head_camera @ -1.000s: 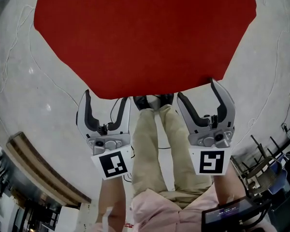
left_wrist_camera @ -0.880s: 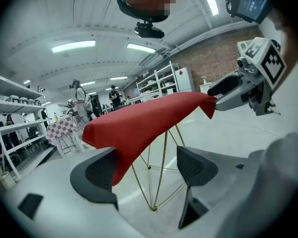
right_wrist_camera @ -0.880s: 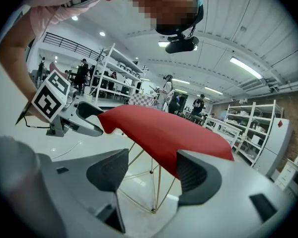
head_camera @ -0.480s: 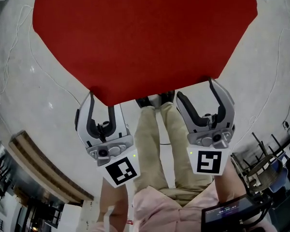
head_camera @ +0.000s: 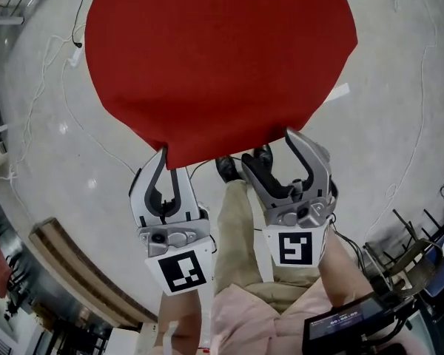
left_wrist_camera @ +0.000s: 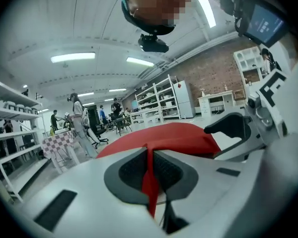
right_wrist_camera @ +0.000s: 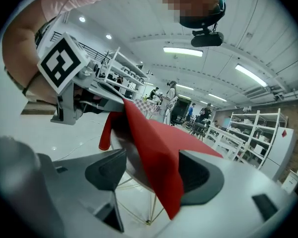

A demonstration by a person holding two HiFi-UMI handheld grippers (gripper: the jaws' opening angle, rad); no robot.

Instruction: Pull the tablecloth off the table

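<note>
L hand-held gripper (head_camera: 170, 161) has just clamped shut on the hem of the round red fabric tablecloth (head_camera: 222, 58). Its own view shows a thin red fold pinched btw the dark pads. R hand-held gripper (head_camera: 270, 146) stands wide, jaws just opening further, w/ a flap of the same hem hanging btw them, loose and not gripped.

The cloth is spread over the small round counter (right_wrist_camera: 131, 163) and covers the whole top. At the counter's near edge, on the person's side, the hem is raised into a peak where L holds it. Both tools sit at that near edge, a little apart along it.

Handling, as a guess: thin, soft, light, no stiffness. It'll drape and fold, and could slip out of a shallow pinch. Best hold is prob. the hem at the counter's near edge, seated deep in the pads, the two tools spaced so the cloth slides off evenly. R needs to close on the flap before any pull.
</note>
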